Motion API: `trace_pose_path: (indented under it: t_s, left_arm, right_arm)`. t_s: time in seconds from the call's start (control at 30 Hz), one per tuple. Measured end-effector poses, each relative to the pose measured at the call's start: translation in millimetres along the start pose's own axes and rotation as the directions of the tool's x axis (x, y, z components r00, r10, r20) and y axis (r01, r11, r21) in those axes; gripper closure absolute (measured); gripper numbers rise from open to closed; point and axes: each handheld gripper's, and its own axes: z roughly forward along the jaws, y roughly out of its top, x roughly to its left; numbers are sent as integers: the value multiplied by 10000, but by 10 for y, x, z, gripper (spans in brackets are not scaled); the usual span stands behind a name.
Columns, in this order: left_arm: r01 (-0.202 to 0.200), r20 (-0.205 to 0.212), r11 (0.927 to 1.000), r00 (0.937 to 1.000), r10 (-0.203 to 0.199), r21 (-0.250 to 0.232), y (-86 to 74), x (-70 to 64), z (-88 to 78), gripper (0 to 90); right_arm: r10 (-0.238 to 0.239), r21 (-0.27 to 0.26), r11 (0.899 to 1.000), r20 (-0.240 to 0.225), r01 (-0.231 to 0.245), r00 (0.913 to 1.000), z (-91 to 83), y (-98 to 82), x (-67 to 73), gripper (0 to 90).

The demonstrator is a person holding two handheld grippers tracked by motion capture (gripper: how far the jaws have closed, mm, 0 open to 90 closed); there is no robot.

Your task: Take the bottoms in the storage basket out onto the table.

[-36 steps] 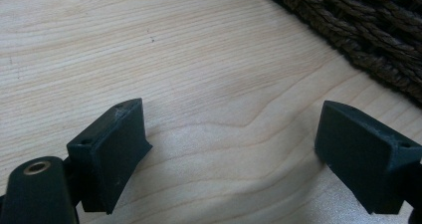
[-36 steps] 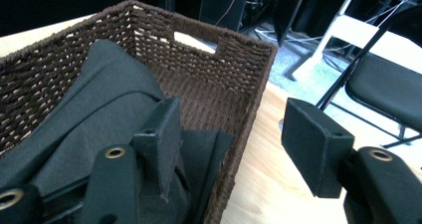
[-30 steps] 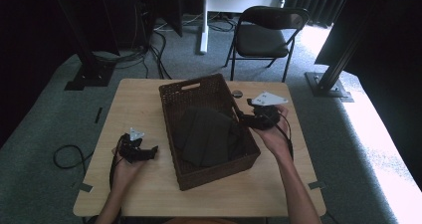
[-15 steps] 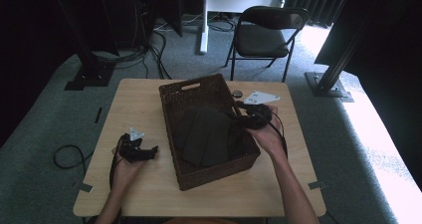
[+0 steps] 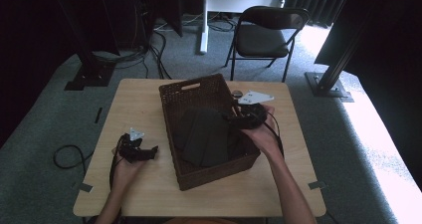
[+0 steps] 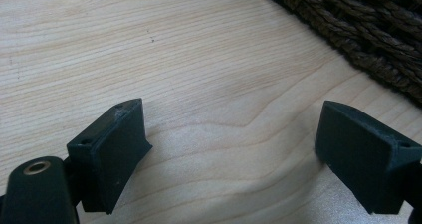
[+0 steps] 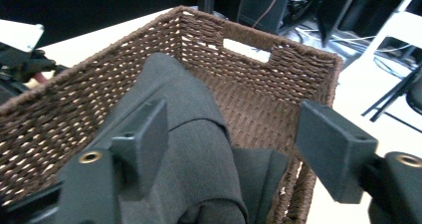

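A brown wicker basket [image 5: 195,90] stands mid-table with a folded dark grey cloth [image 5: 206,137] lying inside it. My right gripper [image 5: 235,118] reaches over the basket's right rim. In the right gripper view its jaws have just been opening and now stand wide, so the right gripper [image 7: 234,149] is open. The cloth [image 7: 199,149] lies between and under them, with neither pad pressing on it. My left gripper [image 5: 147,152] rests on the table left of the basket. In its own view the left gripper [image 6: 229,154] is open over bare wood, with the basket wall [image 6: 368,30] just beyond.
The light wooden table [image 5: 134,104] has bare surface left and right of the basket. A small round object [image 5: 237,93] lies by the basket's far right corner. A folding chair [image 5: 268,35] stands beyond the table's far edge. Cables run across the floor at the left.
The right gripper has edged left over the basket's right rim, and its jaws stand wider apart. The left hand and its gripper have not moved.
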Motion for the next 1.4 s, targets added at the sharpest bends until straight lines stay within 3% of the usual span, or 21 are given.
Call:
trace_pose_path:
  t_s: [0.5, 0.87, 1.03, 1.17, 1.37, 1.4]
  left_arm:
    - [3, 0, 10000, 10000, -3, -2, 0, 0, 0, 130]
    - [-1, -2, 10000, 10000, 1, 2, 0, 0, 0, 130]
    - [-1, -2, 10000, 10000, 1, 3, 0, 0, 0, 130]
    - [-14, 2, 10000, 10000, 14, 14, 0, 1, -1, 131]
    - [-3, -2, 10000, 10000, 3, 3, 0, 0, 0, 130]
    - [-2, -2, 10000, 10000, 2, 3, 0, 0, 0, 130]
  right_arm:
    - [249, 99, 9997, -380, -245, 9990, 179, 0, 36, 230]
    - [441, 942, 9948, -604, -383, 9972, 412, -70, 57, 191]
    - [239, 1615, 9868, -540, -149, 9983, 524, -121, 84, 149]
    - [395, 2047, 9785, -667, -251, 9970, 585, -152, 92, 138]
    - [370, 2702, 9628, -1104, -58, 9932, 676, -191, 118, 244]
    - [289, 2831, 9591, -1012, 9, 9944, 689, -194, 126, 263]
